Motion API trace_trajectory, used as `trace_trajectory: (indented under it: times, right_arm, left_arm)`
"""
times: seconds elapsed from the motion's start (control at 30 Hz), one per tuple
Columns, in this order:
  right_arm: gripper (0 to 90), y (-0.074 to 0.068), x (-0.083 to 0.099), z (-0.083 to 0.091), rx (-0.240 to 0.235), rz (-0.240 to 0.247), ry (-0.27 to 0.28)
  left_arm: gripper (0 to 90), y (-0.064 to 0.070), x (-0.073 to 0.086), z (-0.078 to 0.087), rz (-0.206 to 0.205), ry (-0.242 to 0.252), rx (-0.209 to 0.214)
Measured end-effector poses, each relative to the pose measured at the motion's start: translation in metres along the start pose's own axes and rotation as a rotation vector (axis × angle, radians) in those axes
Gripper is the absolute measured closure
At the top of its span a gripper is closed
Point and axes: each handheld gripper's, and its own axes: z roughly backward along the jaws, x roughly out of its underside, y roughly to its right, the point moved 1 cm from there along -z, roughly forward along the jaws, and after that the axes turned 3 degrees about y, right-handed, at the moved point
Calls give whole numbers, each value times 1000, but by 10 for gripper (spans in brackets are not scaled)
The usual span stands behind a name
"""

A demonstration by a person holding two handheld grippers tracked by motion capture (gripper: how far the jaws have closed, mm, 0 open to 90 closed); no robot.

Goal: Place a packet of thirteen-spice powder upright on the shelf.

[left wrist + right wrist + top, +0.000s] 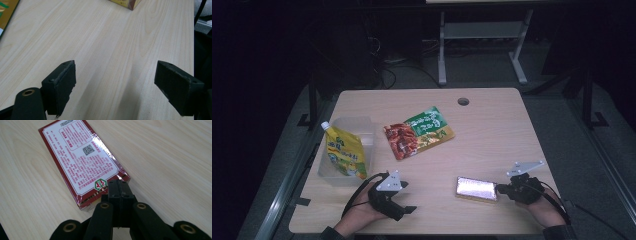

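At about seven o'clock on the pale wooden table (492,125), nearest the person, the left gripper (404,210) rests with its jaws spread wide and nothing between them; its own view shows bare wood in the gap. At about five o'clock the right gripper (502,190) has its jaws pressed fully together, their tips at the near short edge of a flat red-bordered, film-wrapped rectangular box (82,162) that lies flat just ahead of it; whether they pinch the wrapping I cannot tell. Farther in, at nine o'clock, a yellow spouted pouch (344,152) leans in a clear plastic container (362,127). Near the centre, toward twelve o'clock, a green and red printed snack packet (419,132) lies flat.
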Motion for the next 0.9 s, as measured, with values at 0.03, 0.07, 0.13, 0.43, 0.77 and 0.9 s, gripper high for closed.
trace_trajectory:
  times: [0.03, 0.07, 0.13, 0.43, 0.77, 0.9]
  right_arm:
    - [900, -1, -1, -1, -9, 2, -1]
    - [900, -2, -3, -3, -15, 6, -1]
    - [900, -4, -7, -7, -23, 11, 0]
    - [900, -12, -36, -33, -80, 67, 9]
    - [900, -38, -59, -56, -153, 138, -5]
    - [900, -46, -66, -63, -167, 161, -9]
  left_arm:
    - [170, 0, 0, 0, -1, -2, 0]
    - [169, 0, 0, 0, -2, -2, 2]
    - [170, 1, 0, -1, -4, -1, 3]
    - [169, 0, 0, -1, 0, 3, 1]
    - [169, 1, 0, -1, -14, 0, 4]
    - [169, 1, 0, -1, -16, -2, 4]
